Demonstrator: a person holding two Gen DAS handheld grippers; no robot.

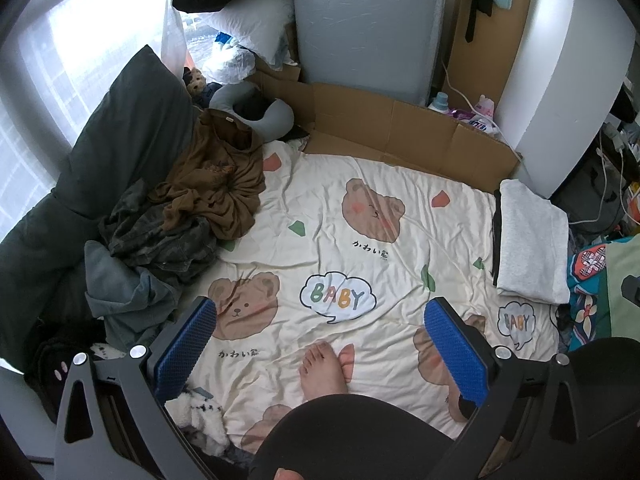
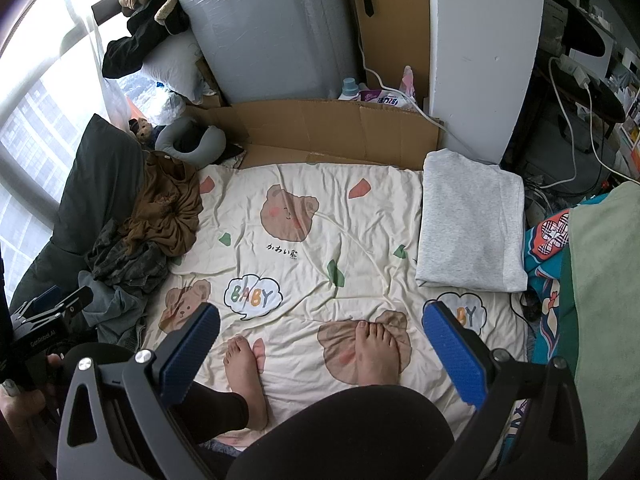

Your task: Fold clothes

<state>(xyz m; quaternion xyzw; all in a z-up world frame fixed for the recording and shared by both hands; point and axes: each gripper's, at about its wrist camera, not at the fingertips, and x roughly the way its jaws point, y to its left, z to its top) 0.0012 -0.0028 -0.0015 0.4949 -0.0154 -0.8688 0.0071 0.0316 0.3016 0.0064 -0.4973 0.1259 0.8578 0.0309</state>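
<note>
1. I am looking at the clothes first. A folded grey garment [image 2: 472, 220] is lying flat at the right edge of the bed, its far end near the cardboard [image 2: 340, 128] that is lining the head of the bed.
2. The unfolded clothes are sitting in a heap at the left edge: a brown top [image 1: 216, 188] is lying crumpled on top, a dark camouflage piece [image 1: 156, 236] is bunching under and in front of it, and a grey-blue piece [image 1: 124, 288] is spilling nearest to me.
3. I am seeing no contact between either gripper and any garment.
4. The left gripper [image 1: 320, 352] is hanging over the bear-print sheet [image 1: 360, 208] with its jaws spread wide and nothing between the blue pads [image 1: 186, 348].
5. The right gripper [image 2: 320, 354] is likewise hovering over the sheet, jaws spread wide and holding nothing.
6. The person's bare feet [image 2: 376, 352] are resting on the sheet between the pads, with black-clad knees filling the bottom of both views.
7. In the right wrist view I am seeing the left gripper at the lower left, beside the clothes heap.
8. A dark pillow [image 1: 120, 136] is leaning against the window behind the heap, and a grey neck pillow [image 1: 256, 112] is lying just beyond the brown top.
9. A grey appliance [image 2: 276, 32] is standing behind the cardboard, with bottles and a bag beside it.
</note>
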